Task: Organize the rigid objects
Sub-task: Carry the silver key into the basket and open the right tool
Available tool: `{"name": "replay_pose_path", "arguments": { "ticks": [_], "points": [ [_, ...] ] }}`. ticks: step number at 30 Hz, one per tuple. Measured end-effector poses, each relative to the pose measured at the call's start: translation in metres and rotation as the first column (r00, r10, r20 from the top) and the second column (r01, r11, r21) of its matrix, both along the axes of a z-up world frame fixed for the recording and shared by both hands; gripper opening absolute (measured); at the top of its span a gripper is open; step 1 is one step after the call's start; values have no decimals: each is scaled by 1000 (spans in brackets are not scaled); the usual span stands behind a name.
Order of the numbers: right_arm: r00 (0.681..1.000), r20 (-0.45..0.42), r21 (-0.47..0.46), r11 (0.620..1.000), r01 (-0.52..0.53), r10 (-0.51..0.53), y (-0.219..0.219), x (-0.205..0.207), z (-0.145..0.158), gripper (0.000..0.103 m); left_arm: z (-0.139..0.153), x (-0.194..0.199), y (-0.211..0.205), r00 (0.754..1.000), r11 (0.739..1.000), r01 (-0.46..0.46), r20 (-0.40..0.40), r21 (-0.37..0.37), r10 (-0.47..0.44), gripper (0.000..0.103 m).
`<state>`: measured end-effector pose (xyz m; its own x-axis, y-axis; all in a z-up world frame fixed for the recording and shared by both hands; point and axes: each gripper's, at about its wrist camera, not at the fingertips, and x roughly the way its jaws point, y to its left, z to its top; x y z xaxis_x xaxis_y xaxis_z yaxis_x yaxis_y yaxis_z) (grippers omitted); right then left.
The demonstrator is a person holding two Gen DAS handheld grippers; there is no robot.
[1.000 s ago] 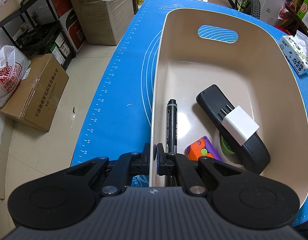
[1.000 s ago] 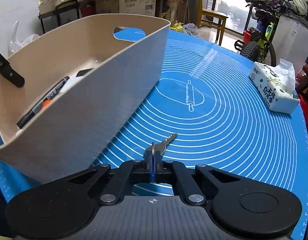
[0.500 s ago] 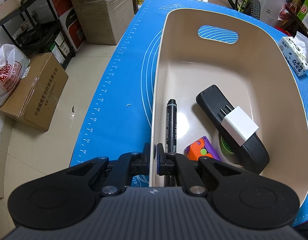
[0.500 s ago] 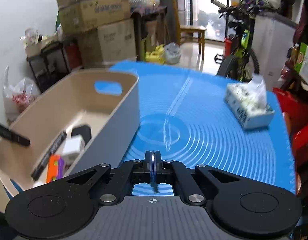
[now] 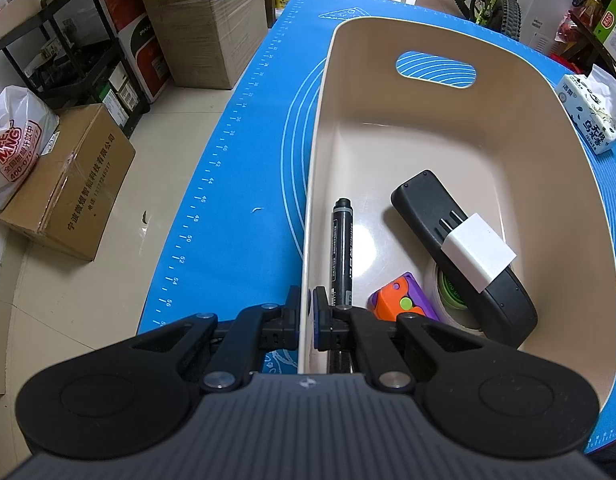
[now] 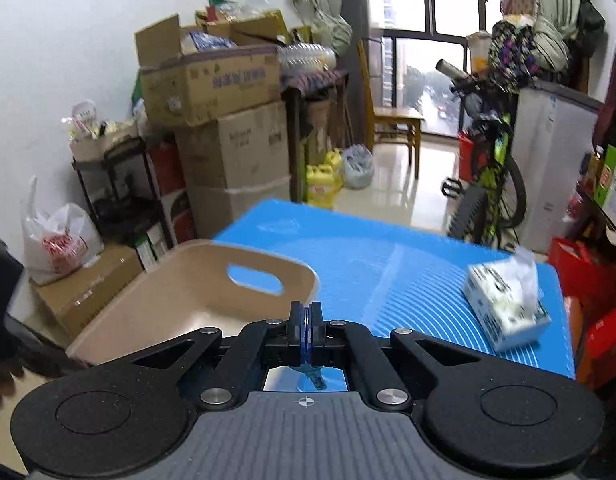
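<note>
My left gripper (image 5: 306, 312) is shut on the near left wall of a beige bin (image 5: 528, 128) that stands on the blue mat (image 5: 243, 184). Inside the bin lie a black marker (image 5: 342, 252), a black remote-like device (image 5: 464, 252) with a white block (image 5: 479, 251) on it, an orange and purple toy (image 5: 404, 300) and a tape roll (image 5: 448, 292). My right gripper (image 6: 306, 330) is shut on a key (image 6: 314, 376), which hangs below the jaws, held high above the mat (image 6: 388, 264) beside the bin (image 6: 179, 292).
A tissue pack (image 6: 508, 312) lies on the mat's right side and also shows in the left wrist view (image 5: 592, 112). Cardboard boxes (image 5: 63, 184), a black shelf (image 5: 67, 40), a bag (image 6: 55, 244) and a bicycle (image 6: 488, 184) stand around the table.
My right gripper has lifted the key off the mat and risen well above the table. My left gripper has kept its hold on the bin wall.
</note>
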<state>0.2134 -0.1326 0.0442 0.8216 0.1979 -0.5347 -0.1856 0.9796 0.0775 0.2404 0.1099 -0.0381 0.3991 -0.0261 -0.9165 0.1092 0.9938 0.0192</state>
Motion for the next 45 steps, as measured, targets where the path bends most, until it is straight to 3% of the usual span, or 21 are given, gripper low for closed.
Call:
{"name": "replay_pose_path", "arguments": {
  "ticks": [6,10,18,27,30,32,35,36,39,45],
  "points": [
    [999,6,16,999,-43,43,41,13,4,13,0,0,0,1000,1000,-1,1,1,1,7],
    [995,-71,18,997,-73,74,66,24,-17,13,0,0,0,1000,1000,-1,0,1,1,7],
    [981,-178,-87,992,-94,77,104,33,-62,13,0,0,0,1000,1000,0,1,1,0,6],
    [959,-282,-109,992,-71,38,108,31,-92,14,1,1,-1,1000,1000,-3,5,-2,3,6],
    [962,-272,-92,994,-53,27,101,26,-89,21,3,-1,-1,1000,1000,-6,14,-3,6,6],
    [966,-259,-75,996,-43,22,96,21,-84,43,5,-2,-1,1000,1000,-9,23,-9,9,6],
    [973,-229,-63,998,-28,13,91,11,-74,57,14,-8,-3,999,1000,-10,51,-16,11,18],
    [975,-222,-58,998,-20,7,88,7,-70,60,18,-11,-4,998,1000,-9,61,-21,10,33],
    [980,-198,-43,999,5,-14,81,-6,-57,73,31,-22,-9,994,999,-4,113,-38,9,56],
    [981,-181,-29,997,67,-71,61,-37,-34,86,58,-46,-19,980,999,9,198,-42,0,72]
  ]
}}
